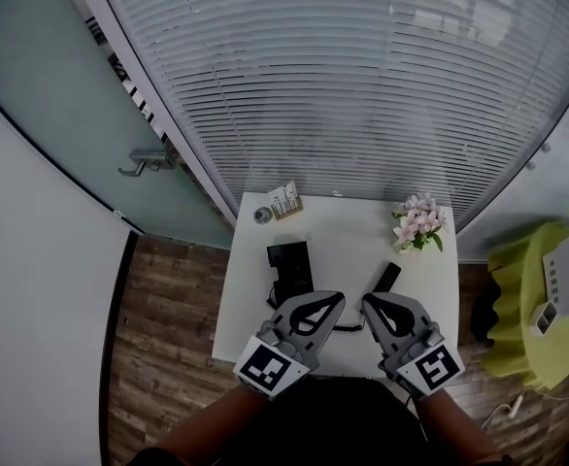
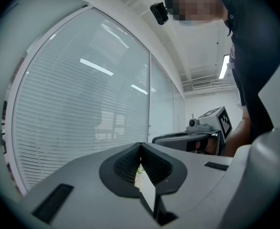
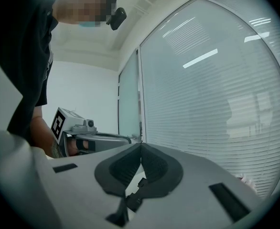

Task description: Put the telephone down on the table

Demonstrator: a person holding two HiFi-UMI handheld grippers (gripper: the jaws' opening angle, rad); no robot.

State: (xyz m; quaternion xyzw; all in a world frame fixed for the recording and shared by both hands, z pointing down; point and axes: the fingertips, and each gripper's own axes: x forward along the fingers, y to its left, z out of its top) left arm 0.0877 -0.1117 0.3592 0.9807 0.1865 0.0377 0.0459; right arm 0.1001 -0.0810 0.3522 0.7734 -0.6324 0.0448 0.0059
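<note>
On the small white table [image 1: 343, 250], the black telephone base [image 1: 289, 270] sits at the left. Its black handset [image 1: 388, 278] lies apart from it, further right on the tabletop. My left gripper [image 1: 335, 299] and right gripper [image 1: 369, 302] hover side by side over the table's near edge, between base and handset. Both point level toward the window and touch neither part. The left gripper [image 2: 140, 145] is shut with nothing in it. The right gripper [image 3: 141, 145] is also shut and holds nothing. Each gripper view shows the other gripper beside it.
A pot of pink flowers [image 1: 418, 223] stands at the table's far right corner. A desk calendar [image 1: 285, 200] and a small round object [image 1: 262, 216] are at the far left. A yellow-green stool [image 1: 532, 304] carrying white devices is to the right. Window blinds [image 1: 362, 85] run behind the table.
</note>
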